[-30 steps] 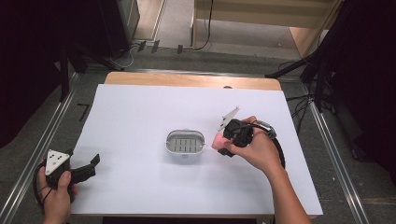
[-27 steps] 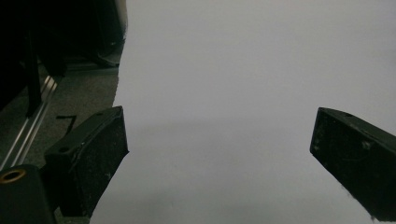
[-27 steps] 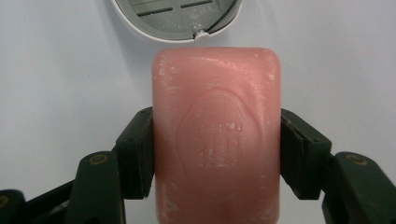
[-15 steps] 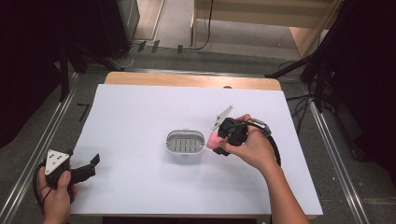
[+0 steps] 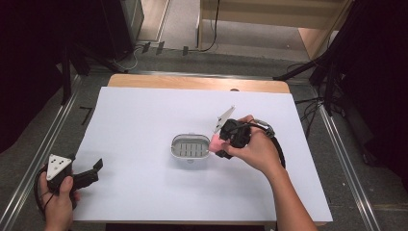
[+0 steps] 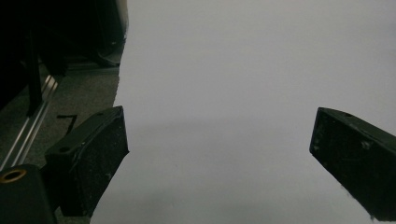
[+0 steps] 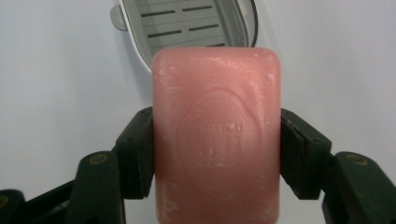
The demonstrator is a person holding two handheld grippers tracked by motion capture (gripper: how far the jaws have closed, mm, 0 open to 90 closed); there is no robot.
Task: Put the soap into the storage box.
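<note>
Right gripper view puts us up close: the right gripper (image 7: 217,154) has its two black jaws clamped on the long sides of a pink soap bar (image 7: 217,135), stamped face up, lettering too faint to read. Just past the bar's far end sits the soap dish (image 7: 187,23), white rim, grey slotted tray inside. From the high view, the soap bar (image 5: 214,143) is held just beside the right edge of the soap dish (image 5: 191,148), near the middle of the white table (image 5: 144,120), with the right hand (image 5: 255,151) wrapped around the right gripper (image 5: 222,142). Over at the near left corner, the left gripper (image 5: 95,168) rests in the left hand (image 5: 57,199), well apart from the dish. Left gripper view shows its jaws spread wide, bare white table (image 6: 233,93) between them.
</note>
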